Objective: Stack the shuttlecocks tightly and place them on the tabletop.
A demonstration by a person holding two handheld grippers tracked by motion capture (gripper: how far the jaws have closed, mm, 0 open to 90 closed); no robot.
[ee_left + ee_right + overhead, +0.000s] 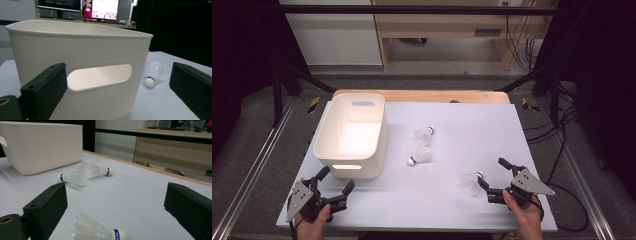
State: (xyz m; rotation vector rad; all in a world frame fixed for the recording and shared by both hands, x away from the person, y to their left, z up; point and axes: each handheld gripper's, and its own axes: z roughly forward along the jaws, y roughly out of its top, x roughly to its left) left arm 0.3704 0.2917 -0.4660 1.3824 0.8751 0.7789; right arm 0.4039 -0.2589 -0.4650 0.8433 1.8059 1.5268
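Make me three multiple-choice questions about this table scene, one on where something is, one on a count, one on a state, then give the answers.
1. Where does the white bin stand on the table?
A. left side
B. right side
C. near right corner

2. How many shuttlecocks lie on the table?
A. one
B. three
C. five

3. How do the jaws of the right gripper stand?
A. shut on a shuttlecock
B. open, nothing held
C. shut on the bin's rim

Answers:
1 A, the high view shows the bin at the left, ahead of the left gripper.
2 B, two lie mid-table and one by the right gripper.
3 B, the right gripper view shows the jaws wide apart, the nearest shuttlecock lying loose between them.
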